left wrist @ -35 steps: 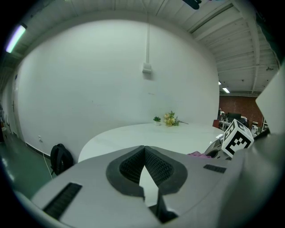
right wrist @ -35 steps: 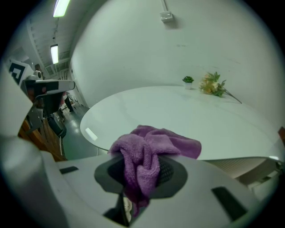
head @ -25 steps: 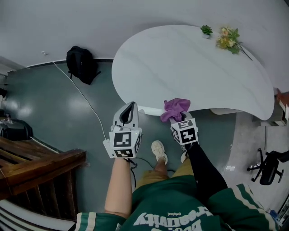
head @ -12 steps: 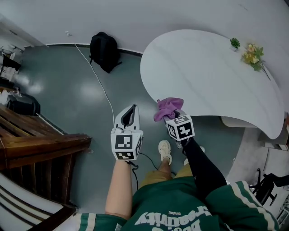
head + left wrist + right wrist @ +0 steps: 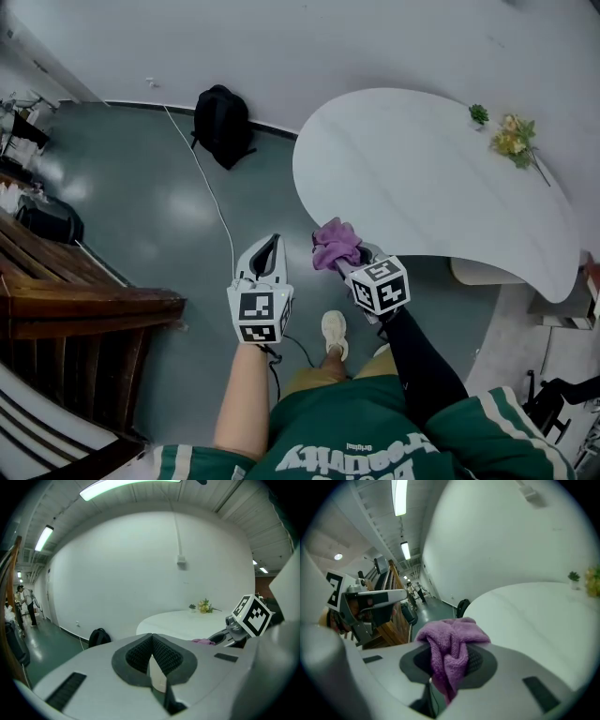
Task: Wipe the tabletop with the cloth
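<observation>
Right gripper point(image 5: 347, 257): jaws nearly together, clamped on the purple cloth point(image 5: 449, 654), which bunches up above the pads and hangs down between them.
Cloth's place: at the near rim of the white tabletop point(image 5: 427, 173), by its rounded left end; whether it touches the surface cannot be told.
Left gripper point(image 5: 270, 246): jaws closed at the tips with nothing between them, held over the floor, left of the table and apart from it.
Hidden or cut off: the cloth's lower part sits inside the right gripper's jaws. In the left gripper view only a sliver of the cloth shows behind the gripper body. The table's base point(image 5: 476, 272) is mostly covered by the top.
Hard to make out: the small green plant point(image 5: 479, 113) near the far edge is too small to show its pot.
Containers: a black backpack point(image 5: 223, 122) stands on the floor by the wall, its contents unseen.
On the table: yellow flowers point(image 5: 513, 141) lie just beside the plant.
</observation>
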`<state>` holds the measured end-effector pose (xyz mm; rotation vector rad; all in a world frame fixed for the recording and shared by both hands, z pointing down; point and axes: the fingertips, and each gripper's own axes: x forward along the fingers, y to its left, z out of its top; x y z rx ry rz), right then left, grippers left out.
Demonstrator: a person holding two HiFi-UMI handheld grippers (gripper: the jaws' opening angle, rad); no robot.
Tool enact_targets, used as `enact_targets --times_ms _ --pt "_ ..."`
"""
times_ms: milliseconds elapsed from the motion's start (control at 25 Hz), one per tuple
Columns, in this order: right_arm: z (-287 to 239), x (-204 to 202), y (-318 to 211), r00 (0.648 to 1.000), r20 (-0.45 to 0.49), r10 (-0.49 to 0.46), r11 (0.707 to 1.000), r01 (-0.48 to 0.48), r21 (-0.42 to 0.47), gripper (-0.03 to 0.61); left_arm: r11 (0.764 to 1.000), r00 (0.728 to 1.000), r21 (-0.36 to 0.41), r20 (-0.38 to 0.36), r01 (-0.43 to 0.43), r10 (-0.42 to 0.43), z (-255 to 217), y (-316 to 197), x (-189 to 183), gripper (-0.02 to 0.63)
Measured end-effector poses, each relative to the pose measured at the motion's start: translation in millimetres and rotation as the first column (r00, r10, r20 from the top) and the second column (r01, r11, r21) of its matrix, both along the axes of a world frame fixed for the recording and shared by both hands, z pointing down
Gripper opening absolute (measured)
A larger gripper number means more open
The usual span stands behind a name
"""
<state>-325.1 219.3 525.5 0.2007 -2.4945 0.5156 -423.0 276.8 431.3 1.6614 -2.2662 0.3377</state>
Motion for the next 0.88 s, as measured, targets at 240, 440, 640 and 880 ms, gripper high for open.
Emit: enact_targets --times_ms 240,440,640,880 --pt "-52 44 -43 0.995 0.043 0.087 0.990 -0.091 0.109 0.094 0.993 0.991 0.012 0.060 -0.121 0.120 -35 -34 45 0.000" --pt "-103 102 -88 0.984 0.093 0.155 0.958 -0.172 0.228 0.094 0.979 0.977 0.050 0.082 -0.200 0.196 -63 -72 99 0.000" --pt "-149 173 -134 0.960 0.135 0.245 0.904 -0.277 0.327 0.095 0.960 0.964 0.108 0.100 -0.257 0.247 -100 -120 154 0.000" --pt "-195 262 -179 0.922 0.208 0.326 0.842 -0.384 0.379 0.095 0.927 0.941 0.163 0.104 -0.337 0.323 -137 -167 235 0.000"
